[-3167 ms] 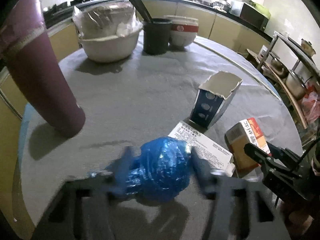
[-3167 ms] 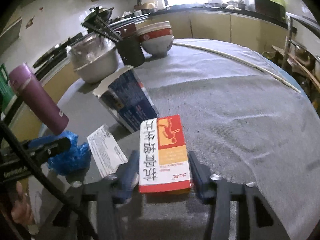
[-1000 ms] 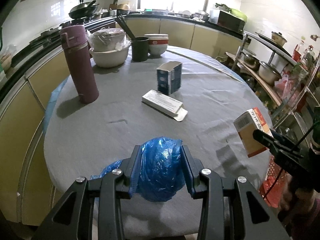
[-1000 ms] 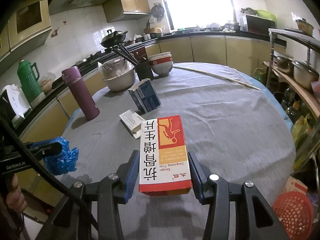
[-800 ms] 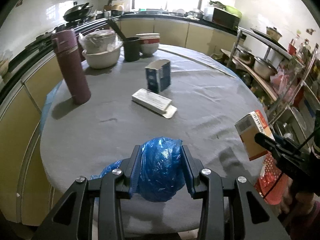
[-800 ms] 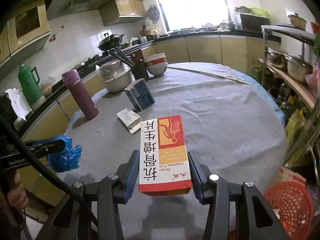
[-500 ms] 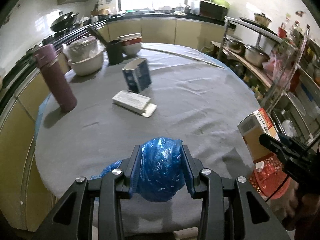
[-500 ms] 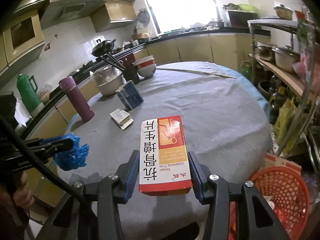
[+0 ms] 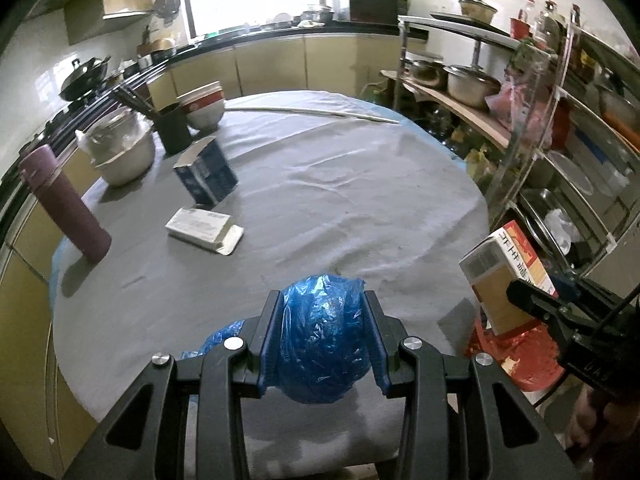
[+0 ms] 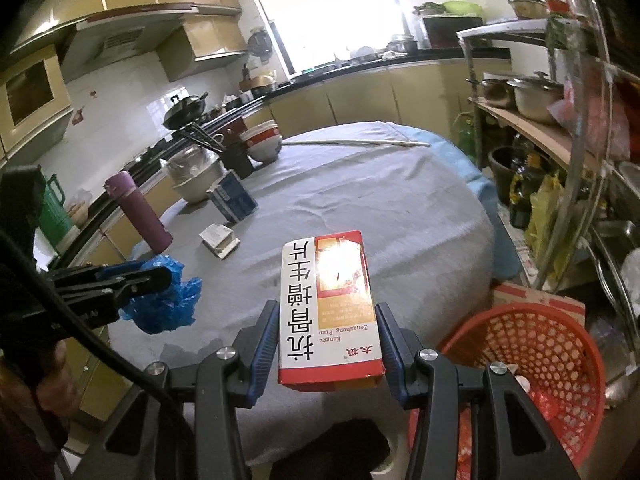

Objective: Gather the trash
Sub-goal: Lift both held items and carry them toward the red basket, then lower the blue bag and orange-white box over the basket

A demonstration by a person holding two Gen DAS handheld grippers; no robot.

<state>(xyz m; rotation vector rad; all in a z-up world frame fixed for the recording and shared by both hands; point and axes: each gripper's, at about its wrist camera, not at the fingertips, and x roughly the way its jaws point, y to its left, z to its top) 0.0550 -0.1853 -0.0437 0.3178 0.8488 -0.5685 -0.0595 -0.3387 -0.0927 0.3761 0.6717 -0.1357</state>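
Round table [image 9: 340,184], draped in creased grey cloth, fills the centre of both views; kitchen counters curve along the top of the frame, and a metal rack with steel pots stands at the right edge.

Red plastic basket [image 10: 532,364], round with a perforated lattice wall, sits on the floor at lower right of the right wrist view, beside the table edge.

Left gripper [image 9: 322,340], bottom centre of its own view, points steeply downward over the table's near rim. Its two blue-padded fingers press on a crumpled blue plastic bag [image 9: 320,340], glossy and wrinkled, bulging between them. In the right wrist view the same gripper enters from the left edge, with a hand [image 10: 48,364] below it.

Right gripper [image 10: 328,344], bottom centre of its view, tilts downward above the table's near edge, jaws closed on one rectangular cardboard medicine box [image 10: 328,308], white and red with printed characters. In the left wrist view this box appears at middle right, above the basket.

On the table, upper left of the left wrist view:
- one purple cylindrical flask [image 9: 66,208], upright;
- one steel bowl [image 9: 120,152] covered with film;
- one black cup [image 9: 172,126] holding chopsticks;
- stacked white bowls [image 9: 204,108], count unclear;
- one dark blue carton [image 9: 206,172], standing, top open;
- one flat white box [image 9: 202,230], lying down.
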